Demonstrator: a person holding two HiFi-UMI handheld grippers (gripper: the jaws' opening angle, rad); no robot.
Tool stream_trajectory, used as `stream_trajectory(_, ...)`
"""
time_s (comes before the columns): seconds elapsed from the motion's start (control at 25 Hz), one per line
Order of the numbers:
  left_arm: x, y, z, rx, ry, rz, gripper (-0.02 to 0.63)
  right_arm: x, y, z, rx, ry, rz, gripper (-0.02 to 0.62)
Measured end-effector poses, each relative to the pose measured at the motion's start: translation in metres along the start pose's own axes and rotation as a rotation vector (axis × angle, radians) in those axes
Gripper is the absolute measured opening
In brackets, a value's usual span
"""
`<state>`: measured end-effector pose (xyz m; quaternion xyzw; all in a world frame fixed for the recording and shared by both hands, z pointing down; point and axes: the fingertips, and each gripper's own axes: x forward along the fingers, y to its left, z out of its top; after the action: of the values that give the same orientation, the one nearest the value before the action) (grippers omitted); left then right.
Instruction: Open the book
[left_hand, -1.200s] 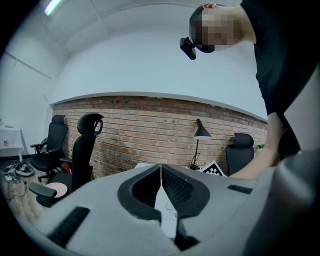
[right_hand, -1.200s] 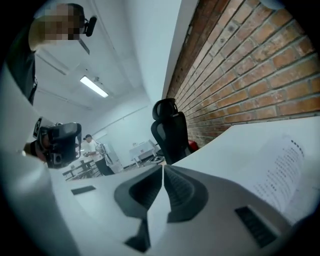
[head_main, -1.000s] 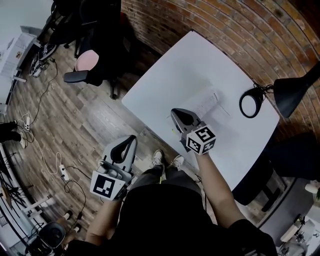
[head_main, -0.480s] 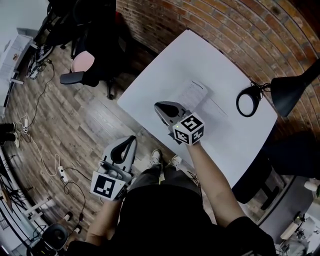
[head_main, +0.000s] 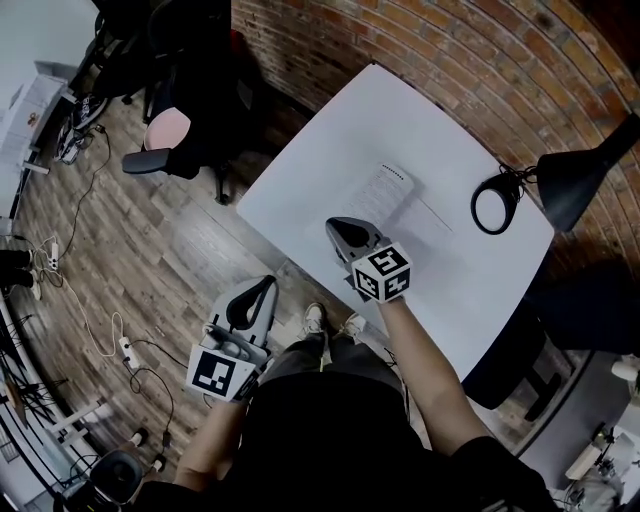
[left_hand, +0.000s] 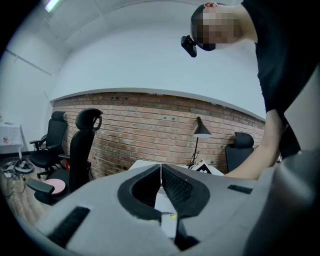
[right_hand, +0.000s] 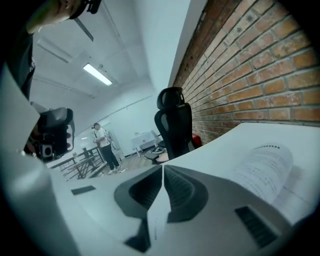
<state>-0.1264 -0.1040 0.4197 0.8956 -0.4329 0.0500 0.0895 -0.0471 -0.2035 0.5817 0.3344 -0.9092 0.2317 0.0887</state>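
Right arm: the forearm (head_main: 425, 372) reaches out over the near edge of the white tabletop (head_main: 330, 135). The right gripper (head_main: 334, 225) points away from the person, tipped a little downward.
Right jaws: pressed together at the tips. Nothing shows between them in the right gripper view (right_hand: 163, 167).
Left arm: drawn back beside the body. The left gripper (head_main: 267, 284) hangs over the wooden floor (head_main: 150, 250), off the tabletop's near-left edge and roughly level.
Left jaws: tips closed on each other and empty in the left gripper view (left_hand: 161, 166).
Book: the book (head_main: 384, 192) lies on the tabletop with a printed page up. It is just beyond the right gripper's tip and apart from it. In the right gripper view (right_hand: 264, 167) the page bows upward, ahead and to the right of the jaws.
Change: a second ago the right gripper overlapped the book's near part. Now it sits back toward the person and the whole printed page is uncovered. The left gripper has barely shifted.
Hard to tell: the print is too small to read. A faint flat edge shows right of the page, but it is unclear whether it is a cover or another sheet. The lamp (head_main: 585, 172) is cut off at the frame's right edge.
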Motion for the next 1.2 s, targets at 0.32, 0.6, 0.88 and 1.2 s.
stream_trajectory(0.32,-0.019,0.001,-0.006,0.006,0.037,0.030,0.028,0.014,0.013,0.012,-0.036,-0.020,0.032,0.025)
stream_trajectory(0.6,-0.019,-0.012,0.000,0.018,-0.002,-0.009,0.028,-0.004,0.022,0.007,-0.073,0.004,-0.005,0.020)
stream_trajectory(0.88,-0.013,-0.036,0.002,0.022,-0.018,-0.074,0.028,-0.050,0.008,0.001,-0.022,-0.016,-0.095,0.018)
stream_trajectory(1.2,-0.005,-0.067,0.021,0.061,-0.065,-0.166,0.028,-0.134,-0.023,-0.013,0.087,-0.027,-0.307,0.014)
